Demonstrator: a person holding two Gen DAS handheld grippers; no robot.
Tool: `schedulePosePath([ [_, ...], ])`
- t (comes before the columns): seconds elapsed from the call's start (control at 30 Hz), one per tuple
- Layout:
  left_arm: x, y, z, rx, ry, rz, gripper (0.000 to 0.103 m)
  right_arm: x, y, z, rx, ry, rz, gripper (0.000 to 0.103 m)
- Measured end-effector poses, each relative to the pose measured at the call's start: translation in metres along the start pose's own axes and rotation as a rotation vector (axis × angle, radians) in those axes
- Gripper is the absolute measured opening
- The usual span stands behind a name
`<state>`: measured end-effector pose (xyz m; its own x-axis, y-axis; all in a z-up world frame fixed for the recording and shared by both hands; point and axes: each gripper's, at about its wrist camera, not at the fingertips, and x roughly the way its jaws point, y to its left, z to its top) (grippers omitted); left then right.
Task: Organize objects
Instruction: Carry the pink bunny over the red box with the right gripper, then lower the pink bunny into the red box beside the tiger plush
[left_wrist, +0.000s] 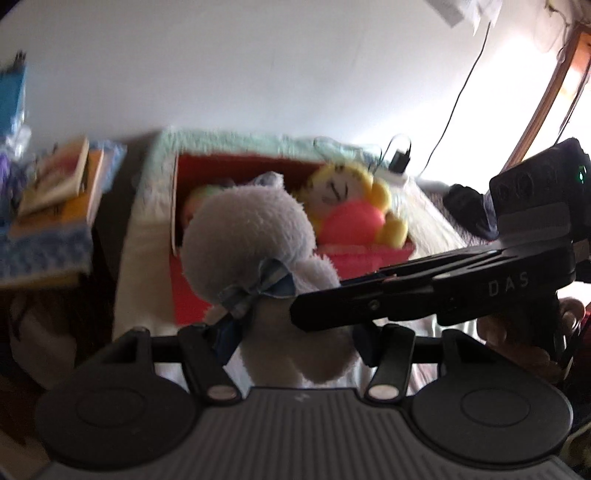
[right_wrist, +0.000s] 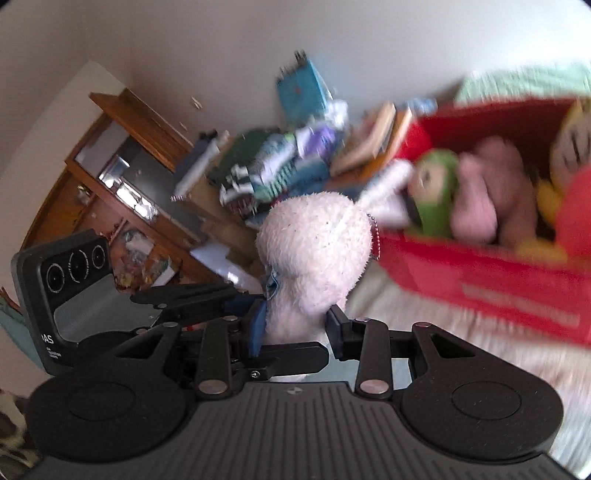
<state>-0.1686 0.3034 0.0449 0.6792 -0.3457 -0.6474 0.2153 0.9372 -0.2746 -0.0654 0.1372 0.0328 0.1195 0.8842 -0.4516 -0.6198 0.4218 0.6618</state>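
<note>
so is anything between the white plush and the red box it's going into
Nothing visible stands between. The white plush, gripped by both grippers, hangs just in front of the red box. The box already holds a yellow plush and other toys, so free room looks tight.

Left tool (left_wrist: 291, 343) grips white plush (left_wrist: 251, 229); red box (left_wrist: 192, 291) behind.

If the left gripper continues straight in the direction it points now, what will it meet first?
Probably the red box of soft toys. The left gripper already holds the white plush toy, and the box lies directly behind it on the bed. Depth is unclear because of blur.
</note>
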Motion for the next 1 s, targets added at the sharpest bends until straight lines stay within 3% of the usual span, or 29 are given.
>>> schedulePosePath([
  [0.23, 0.030, -0.001, 0.039, 0.066, -0.058, -0.049, 0.058, -0.015, -0.006, 0.024, -0.015, -0.142, -0.079, 0.038],
  [0.53, 0.099, -0.012, 0.071, 0.095, -0.026, -0.175, 0.058, -0.039, -0.045, 0.035, 0.055, -0.270, -0.250, 0.038],
  [1.0, 0.170, 0.005, 0.077, 0.026, 0.096, -0.215, 0.058, -0.029, -0.099, 0.037, 0.190, -0.250, -0.362, 0.037],
])
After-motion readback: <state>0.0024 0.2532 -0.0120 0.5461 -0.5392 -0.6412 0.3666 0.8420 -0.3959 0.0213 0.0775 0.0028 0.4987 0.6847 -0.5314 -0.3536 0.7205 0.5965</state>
